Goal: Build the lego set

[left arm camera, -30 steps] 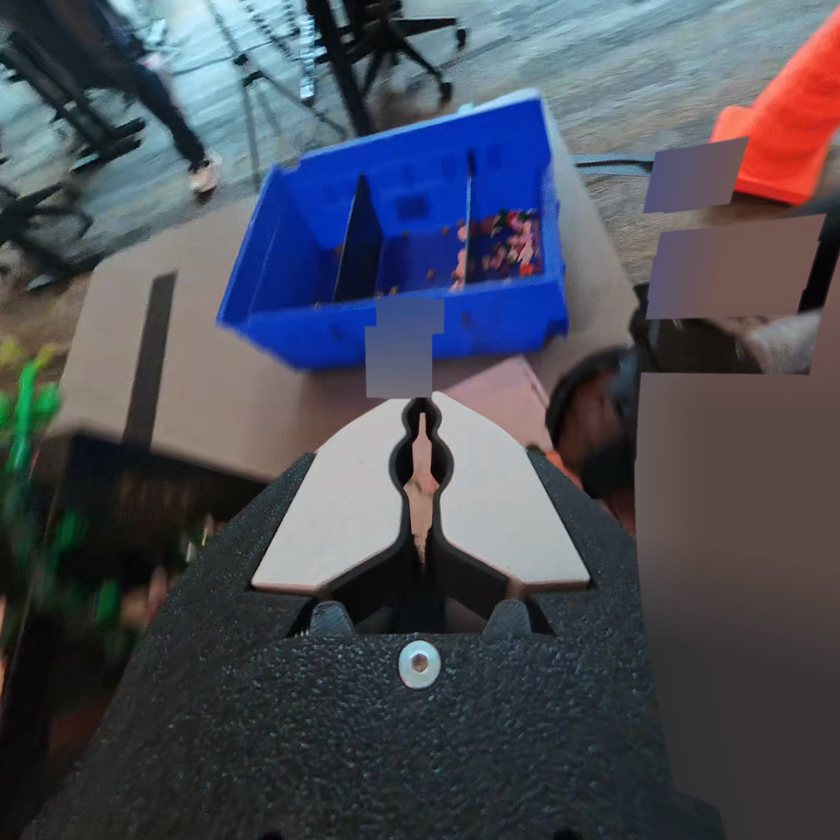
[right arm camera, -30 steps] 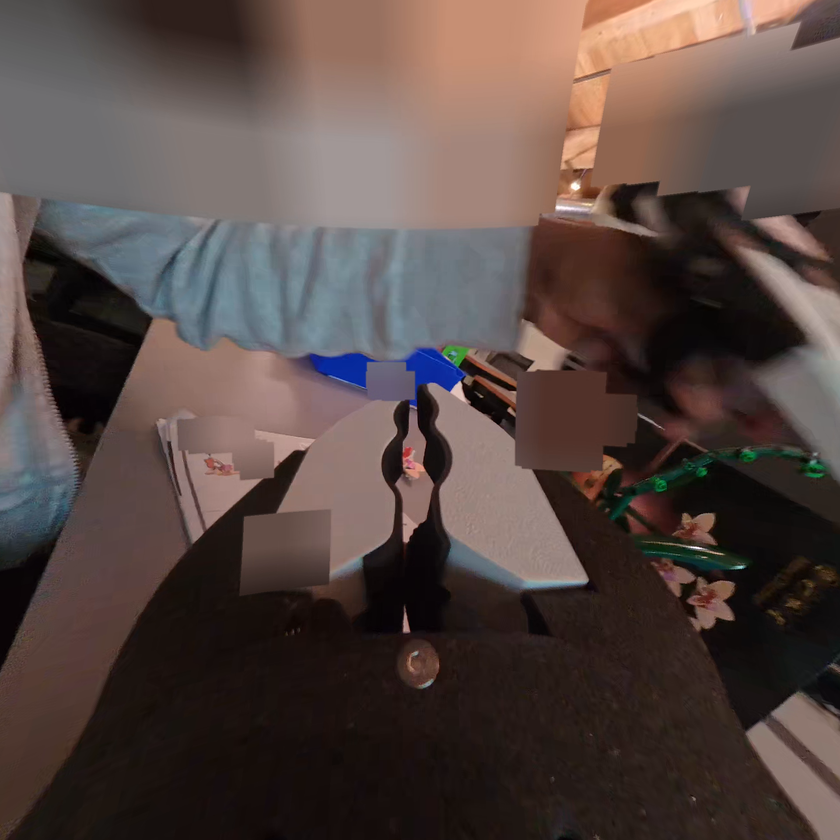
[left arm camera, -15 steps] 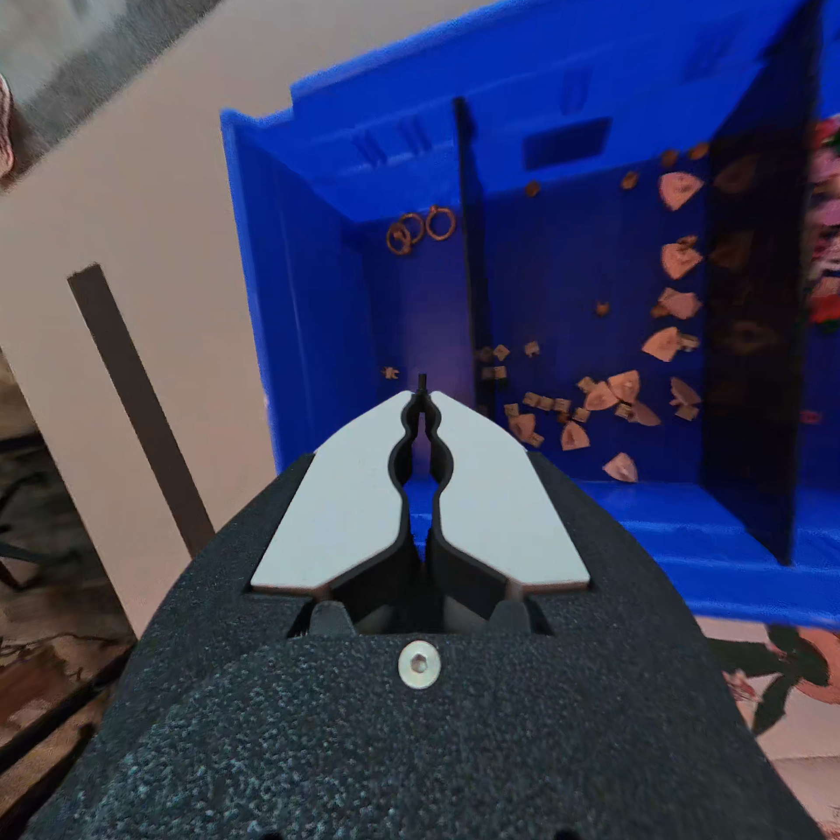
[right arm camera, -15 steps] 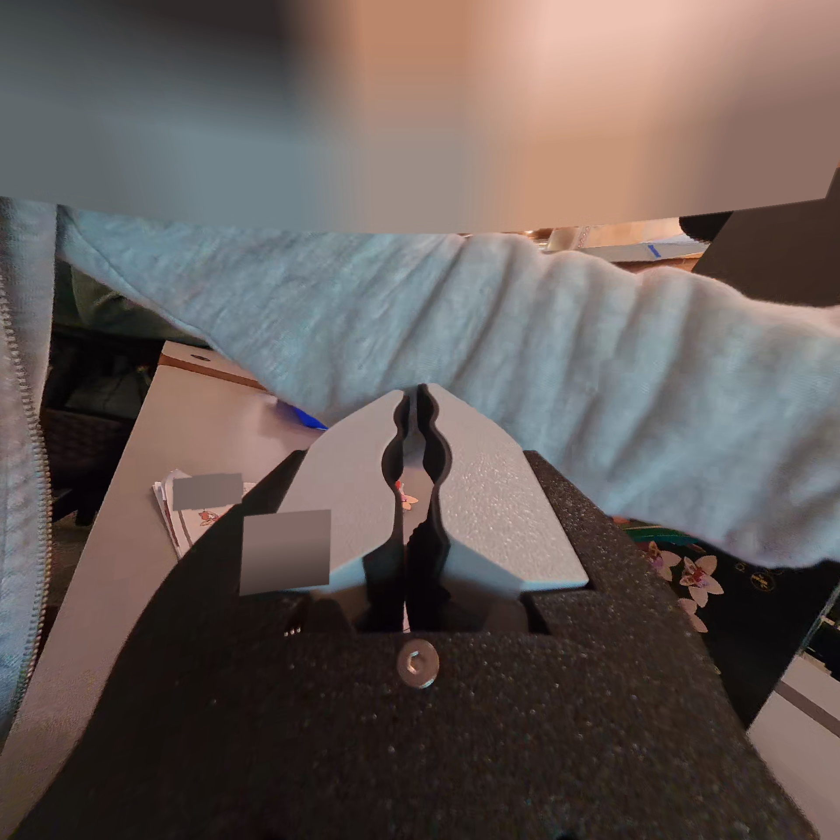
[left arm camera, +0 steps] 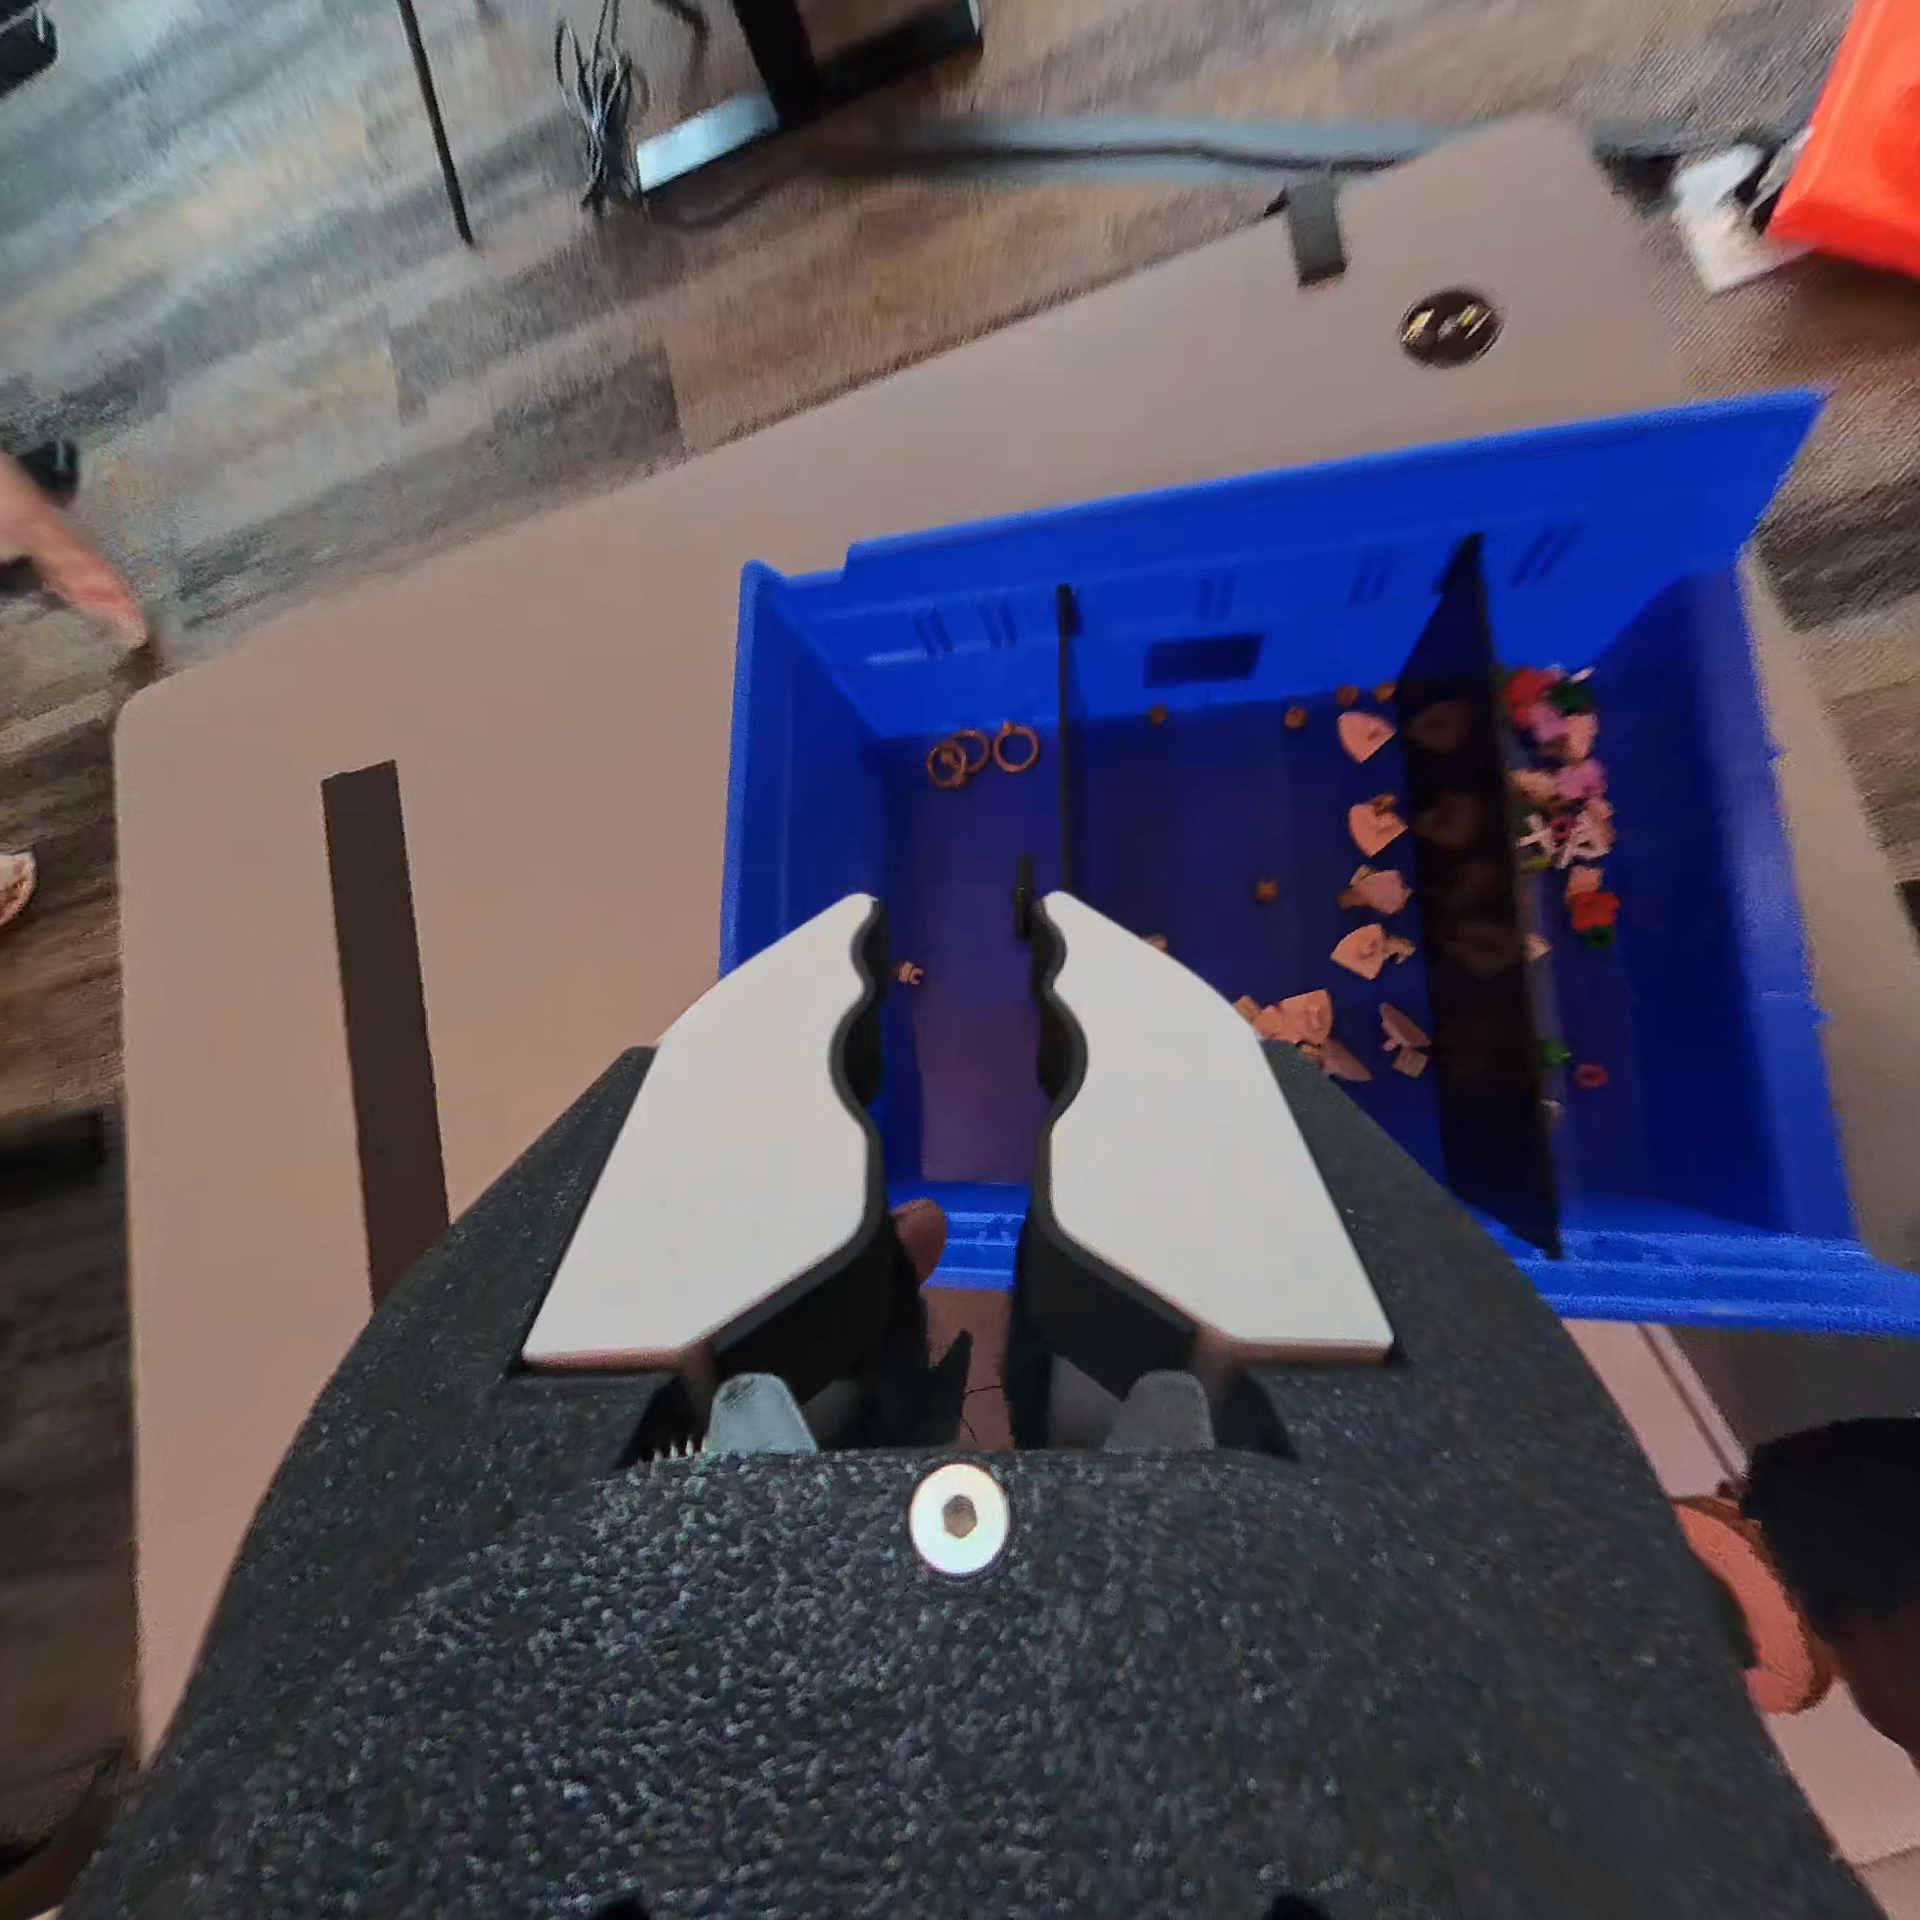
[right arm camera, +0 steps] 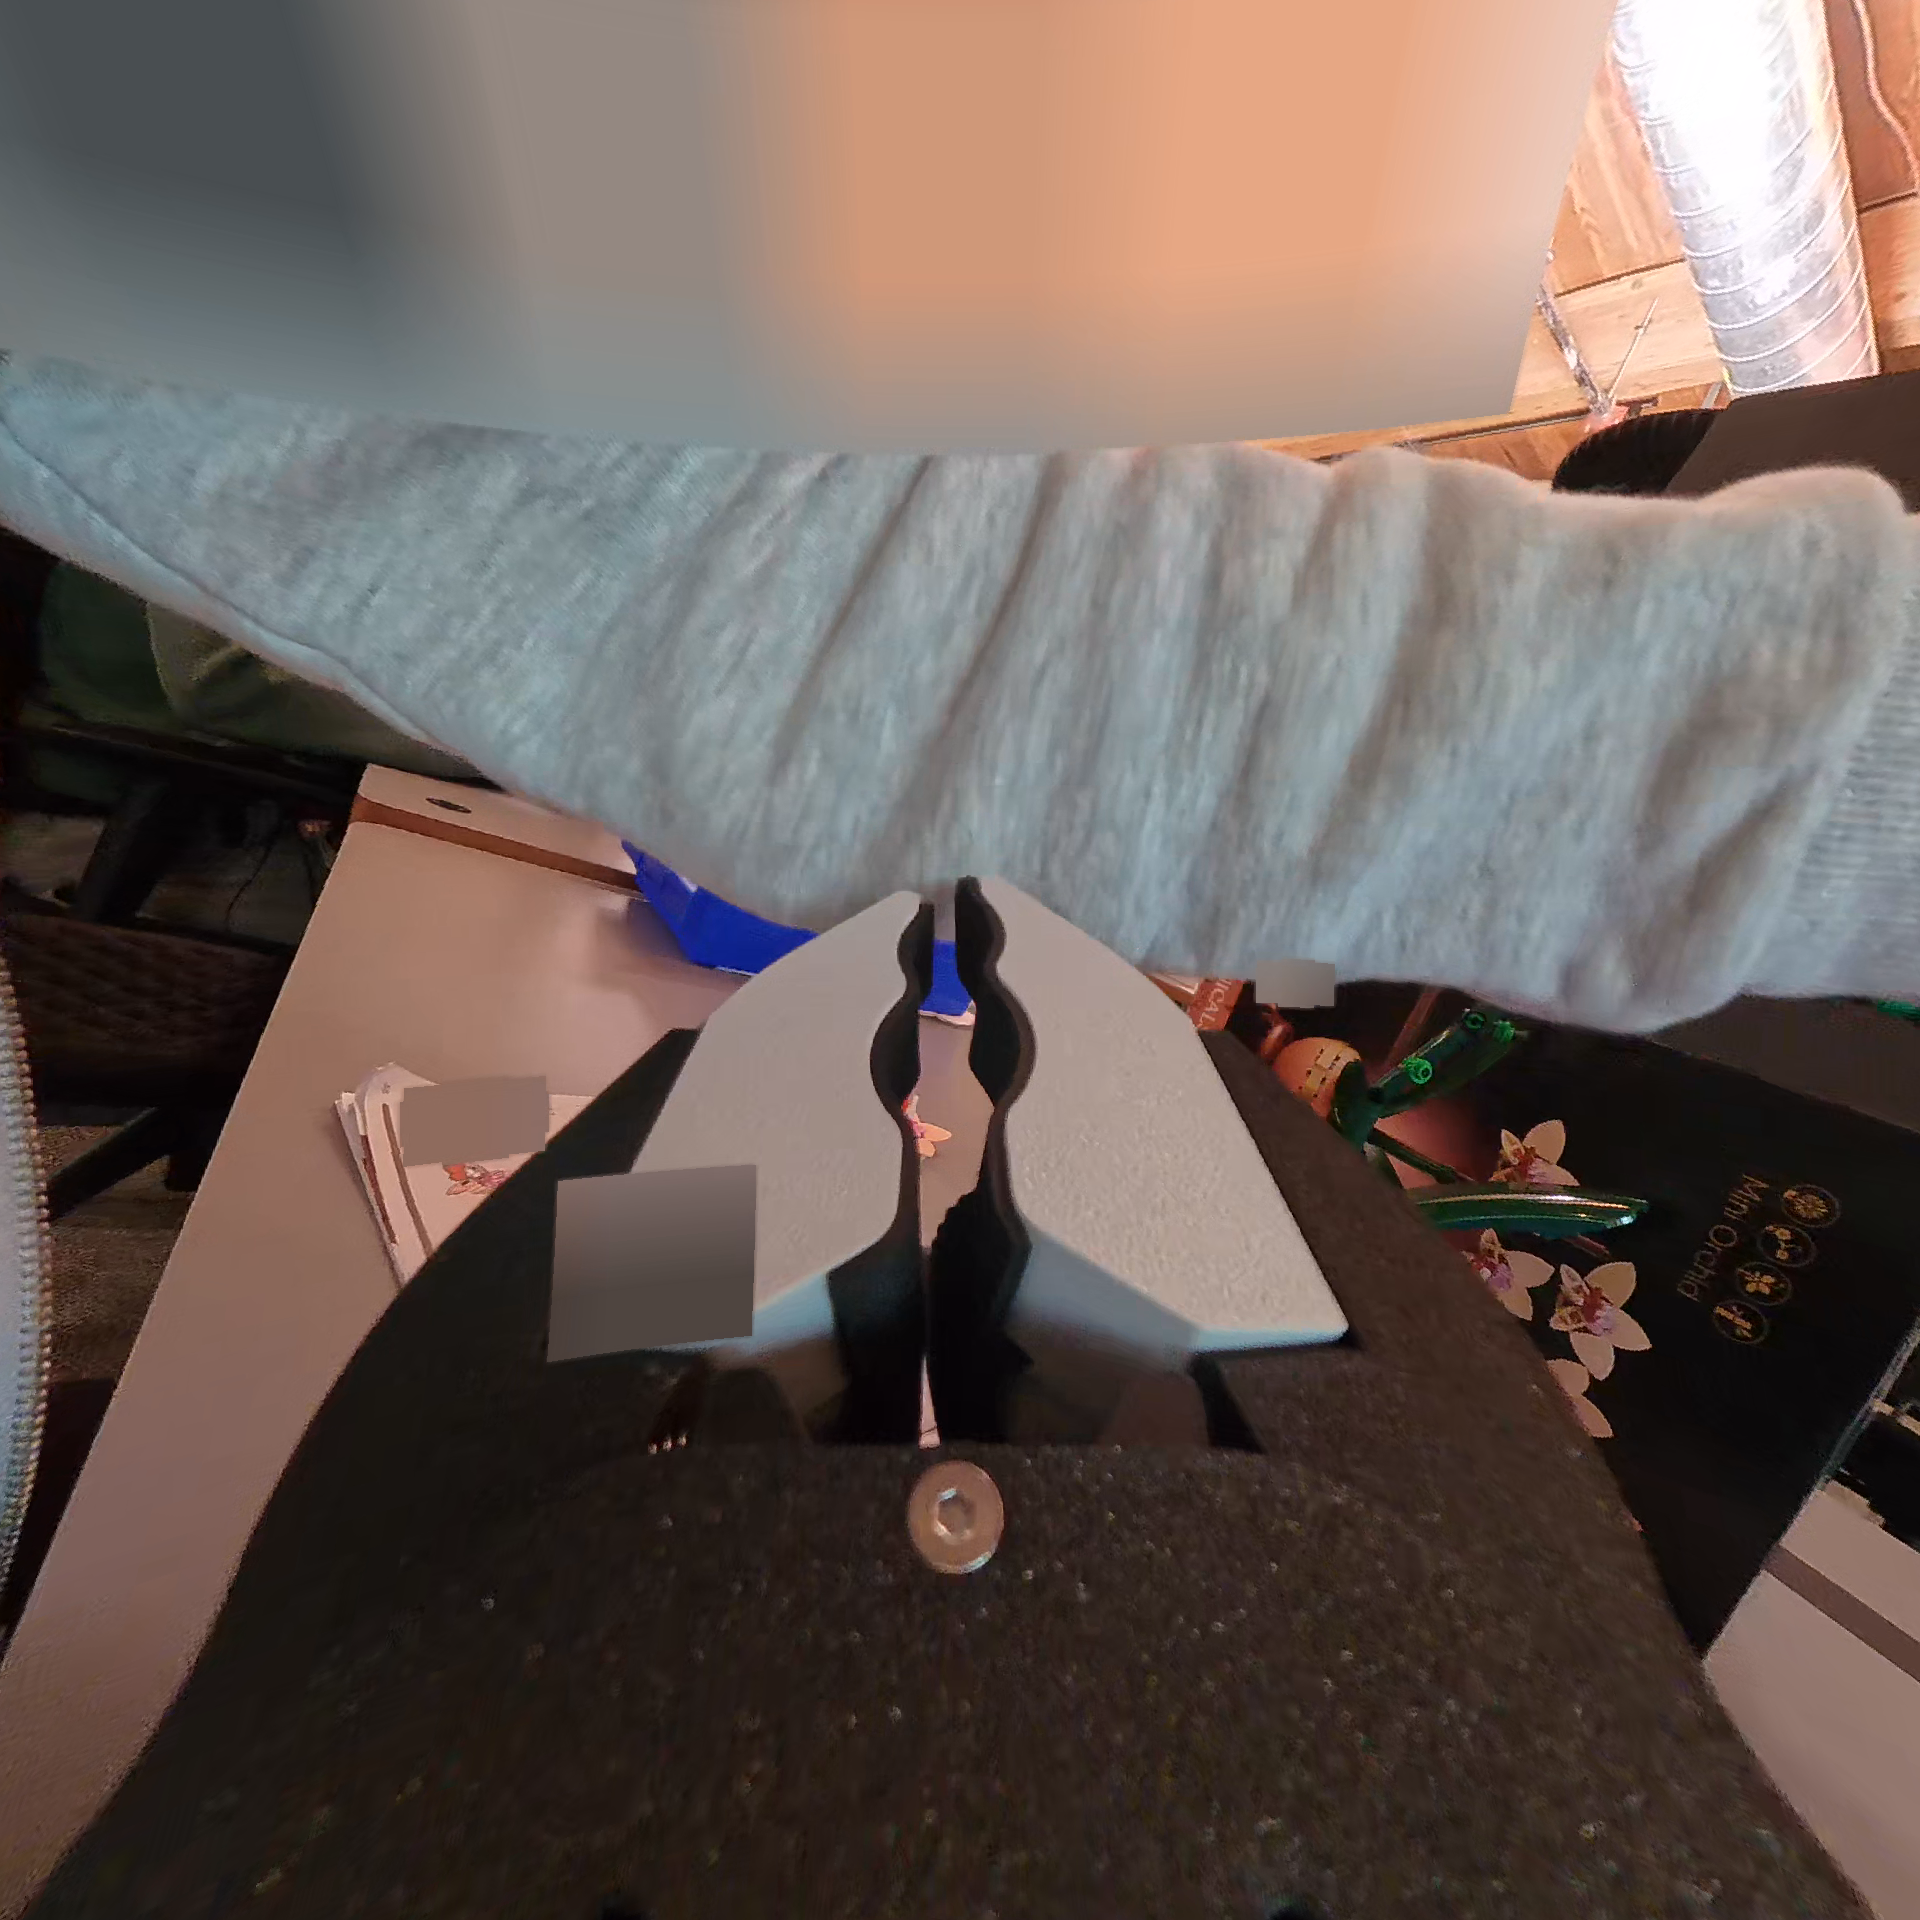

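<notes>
In the left wrist view my left gripper (left arm camera: 956,914) is open and hovers over the left compartment of a blue bin (left arm camera: 1299,509). A thin black bit shows at its right fingertip (left arm camera: 1023,894); I cannot tell what it is. That compartment holds brown rings (left arm camera: 977,753). The middle one holds tan petal pieces (left arm camera: 1371,894), and the right one holds mixed coloured pieces (left arm camera: 1558,800). In the right wrist view my right gripper (right arm camera: 940,899) is shut, with nothing visible between its fingers. It is held above the table below a grey sleeve (right arm camera: 1039,686). A green lego stem (right arm camera: 1434,1070) stands to its right.
The bin sits on a beige table (left arm camera: 520,727) with a dark strip (left arm camera: 374,987). The floor lies beyond the table edge, with an orange cone (left arm camera: 1860,135) at the far right. An instruction booklet (right arm camera: 384,1174) lies on the table to the left. A black set box (right arm camera: 1683,1299) stands on the right.
My left gripper has opened and pulled back and up from the bin, so more of the table shows. The right gripper stays shut and almost still under the sleeve.
</notes>
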`<state>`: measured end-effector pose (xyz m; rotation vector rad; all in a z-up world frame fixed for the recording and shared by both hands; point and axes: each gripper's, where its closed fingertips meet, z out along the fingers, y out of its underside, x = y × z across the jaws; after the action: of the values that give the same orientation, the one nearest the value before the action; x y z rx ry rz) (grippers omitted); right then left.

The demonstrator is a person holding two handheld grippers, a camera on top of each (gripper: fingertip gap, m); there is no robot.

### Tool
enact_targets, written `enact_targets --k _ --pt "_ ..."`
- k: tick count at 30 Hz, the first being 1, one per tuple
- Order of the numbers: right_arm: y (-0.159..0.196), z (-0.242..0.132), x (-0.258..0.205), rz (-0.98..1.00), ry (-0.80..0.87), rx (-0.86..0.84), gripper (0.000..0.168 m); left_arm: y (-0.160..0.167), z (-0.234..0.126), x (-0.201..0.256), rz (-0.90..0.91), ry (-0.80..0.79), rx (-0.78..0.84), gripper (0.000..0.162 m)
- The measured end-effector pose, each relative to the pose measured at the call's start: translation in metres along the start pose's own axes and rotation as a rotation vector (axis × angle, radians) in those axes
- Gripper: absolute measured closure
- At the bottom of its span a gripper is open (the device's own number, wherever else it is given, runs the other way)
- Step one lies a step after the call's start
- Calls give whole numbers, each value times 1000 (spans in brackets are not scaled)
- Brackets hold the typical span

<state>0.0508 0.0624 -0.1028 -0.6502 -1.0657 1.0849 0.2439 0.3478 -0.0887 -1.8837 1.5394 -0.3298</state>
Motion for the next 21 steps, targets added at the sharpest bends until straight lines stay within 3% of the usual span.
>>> enact_targets --k 2,7,11,12,15,16,17,21 --pt "0 0 2 11 3 8 164 0 -6 1 -46 43 9 149" --pt "-8 -5 9 66 35 68 164 3 -5 4 -93 136 48 159" --pt "-12 -8 12 105 45 100 164 42 23 -17 -72 23 -160 160" --pt "-13 -8 13 107 47 102 164 52 32 -20 -69 12 -210 156" --pt "-14 -10 14 120 49 111 164 68 52 -23 -109 29 -284 121" --pt "-14 -10 14 126 51 115 164 67 55 -20 -123 57 -271 130" --pt "-15 -10 15 133 50 119 164 64 57 -16 -133 90 -248 155" --pt "-17 -11 16 151 52 135 164 55 57 -10 -112 140 -199 160"
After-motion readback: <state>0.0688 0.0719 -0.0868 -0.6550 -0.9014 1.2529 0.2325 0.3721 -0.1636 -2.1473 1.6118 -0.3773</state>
